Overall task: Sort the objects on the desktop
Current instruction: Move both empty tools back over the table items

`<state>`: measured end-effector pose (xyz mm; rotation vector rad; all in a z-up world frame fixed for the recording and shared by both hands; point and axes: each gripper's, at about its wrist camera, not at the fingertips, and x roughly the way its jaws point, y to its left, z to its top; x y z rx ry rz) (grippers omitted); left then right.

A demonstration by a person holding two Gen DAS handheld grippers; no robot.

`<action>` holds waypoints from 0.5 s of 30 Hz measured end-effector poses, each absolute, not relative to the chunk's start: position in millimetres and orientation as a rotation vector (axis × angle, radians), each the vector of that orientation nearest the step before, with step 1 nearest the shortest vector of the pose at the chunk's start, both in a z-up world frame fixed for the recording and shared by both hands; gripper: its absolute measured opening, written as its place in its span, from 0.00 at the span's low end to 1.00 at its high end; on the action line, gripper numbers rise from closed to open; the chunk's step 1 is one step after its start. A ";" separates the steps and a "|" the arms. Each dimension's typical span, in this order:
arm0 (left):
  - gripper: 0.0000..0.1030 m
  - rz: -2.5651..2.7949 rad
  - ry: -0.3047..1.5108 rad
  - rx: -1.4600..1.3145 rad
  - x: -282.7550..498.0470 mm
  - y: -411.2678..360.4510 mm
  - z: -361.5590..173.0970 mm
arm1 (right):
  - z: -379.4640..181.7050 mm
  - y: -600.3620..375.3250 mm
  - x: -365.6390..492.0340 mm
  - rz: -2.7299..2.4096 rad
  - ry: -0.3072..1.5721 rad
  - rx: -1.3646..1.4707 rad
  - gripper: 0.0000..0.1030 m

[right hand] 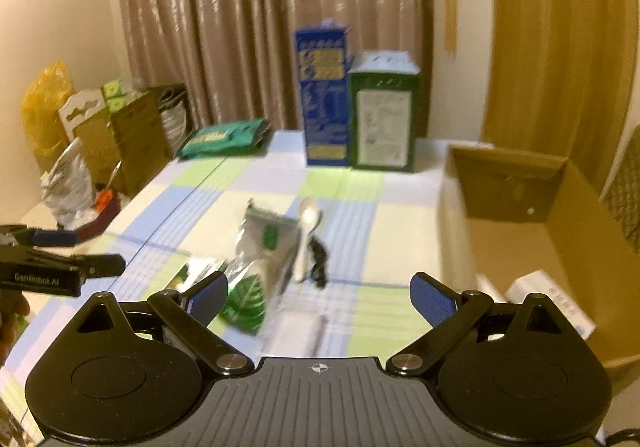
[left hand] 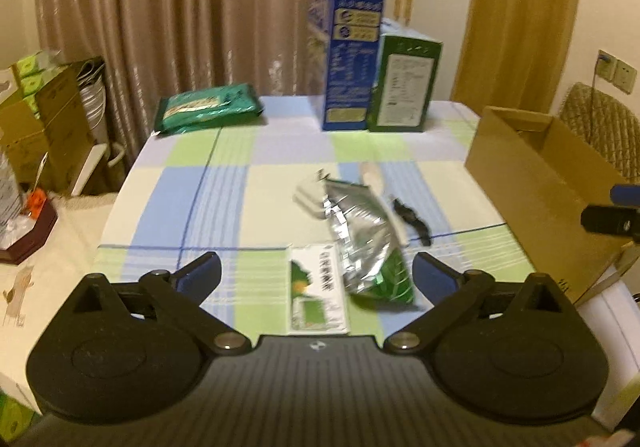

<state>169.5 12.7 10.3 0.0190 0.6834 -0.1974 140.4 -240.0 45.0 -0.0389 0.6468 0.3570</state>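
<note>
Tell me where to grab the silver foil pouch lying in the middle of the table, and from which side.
Take the silver foil pouch across its narrower silver upper half, coming down from above with the fingers on its two long edges. It lies flat on the checked tablecloth, its top partly over a white object, with a white spoon close along one side, so keep that finger tight to the pouch.

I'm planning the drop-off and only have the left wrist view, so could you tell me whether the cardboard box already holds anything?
Observer: Yes, the right wrist view looks into the cardboard box; white packages lie at its near end.
Operator: Thank you. Is the right gripper carrying something?
Observer: No, the right gripper is open and empty above the silver pouch.
Operator: Anything hidden beside the pouch?
Observer: A white spoon lies along its right edge, touching a small black object.
</note>
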 end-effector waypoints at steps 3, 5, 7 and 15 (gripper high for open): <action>0.97 -0.187 0.709 0.029 170.4 22.2 -1.5 | 24.6 -224.6 144.0 0.372 0.682 -0.049 0.92; 0.97 -0.181 0.718 0.042 170.4 26.3 -8.6 | 11.3 -218.1 145.4 0.368 0.700 -0.051 0.92; 0.98 -0.187 0.720 0.056 172.7 27.4 -15.3 | -3.7 -212.9 148.7 0.358 0.722 -0.056 0.92; 0.98 -0.220 0.762 0.136 186.9 22.3 -49.6 | -49.1 -215.0 157.9 0.345 0.820 -0.029 0.92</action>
